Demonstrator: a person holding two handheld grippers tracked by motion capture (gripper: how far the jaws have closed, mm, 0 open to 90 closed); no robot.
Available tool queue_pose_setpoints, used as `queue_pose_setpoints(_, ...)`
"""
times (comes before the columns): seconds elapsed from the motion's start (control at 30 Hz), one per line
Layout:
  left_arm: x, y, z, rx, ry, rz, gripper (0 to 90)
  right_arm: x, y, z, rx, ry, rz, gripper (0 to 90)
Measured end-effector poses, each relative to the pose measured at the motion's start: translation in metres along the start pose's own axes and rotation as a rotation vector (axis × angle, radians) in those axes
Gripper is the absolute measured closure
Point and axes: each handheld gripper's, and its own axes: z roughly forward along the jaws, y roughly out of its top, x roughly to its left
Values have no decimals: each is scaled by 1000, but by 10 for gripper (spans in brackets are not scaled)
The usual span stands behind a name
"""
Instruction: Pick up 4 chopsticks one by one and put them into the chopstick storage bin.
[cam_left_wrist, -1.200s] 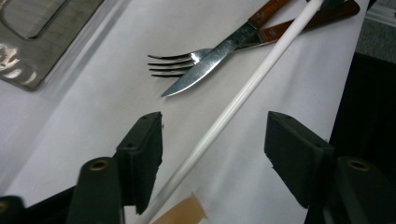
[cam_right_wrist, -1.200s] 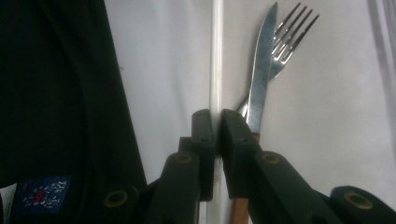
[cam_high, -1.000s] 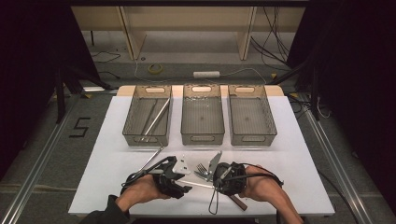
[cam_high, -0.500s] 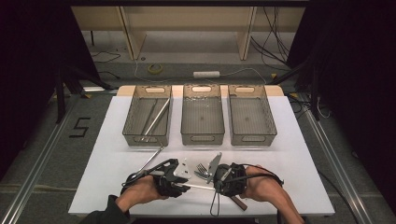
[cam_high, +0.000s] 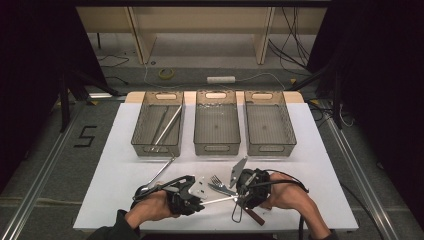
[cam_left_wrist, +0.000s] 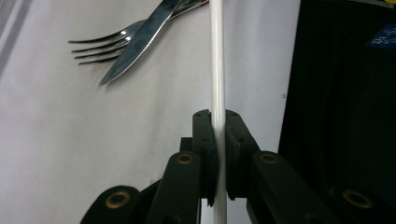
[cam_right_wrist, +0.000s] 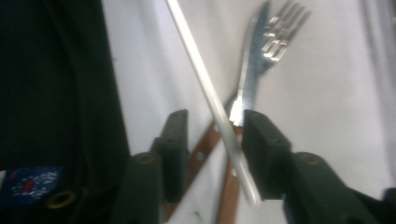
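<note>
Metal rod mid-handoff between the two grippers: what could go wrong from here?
1. The left gripper pinches the thin metal rod near one end; the long free length could pivot or slip.
2. The right gripper has just been opening with the rod between its jaws; pulling away now could snag it.
3. The knife and fork lie right beneath; a sagging rod could knock them.

The rod (cam_left_wrist: 217, 56) is running off the top and bottom edges in the left gripper view. In the right gripper view, blur is softening the fork (cam_right_wrist: 280, 32) and knife (cam_right_wrist: 247, 88); their wooden handles are passing out of frame below.
</note>
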Motion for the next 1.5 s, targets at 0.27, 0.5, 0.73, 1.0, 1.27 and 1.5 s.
queue_pose_setpoints(0.27, 11, -4, -5, -14, 29, -104, 849, -7, -4, -13, -138, -44, 134, 467)
queue_pose_setpoints(0.5, 27, -12, -13, -52, 62, -221, 849, -10, -13, -17, -216, -75, 215, 416)
queue_pose_setpoints(0.73, 42, -21, -25, -110, 98, -321, 849, -16, -33, -17, -340, -133, 335, 361)
queue_pose_setpoints(1.0, 56, -34, -39, -172, 168, -380, 848, -15, -54, -5, -460, -155, 431, 335)
queue_pose_setpoints(1.27, 70, -48, -49, -221, 226, -453, 849, -13, -67, 1, -541, -173, 489, 316)
queue_pose_setpoints(1.5, 79, -55, -53, -250, 255, -511, 849, -8, -75, 3, -582, -189, 525, 315)
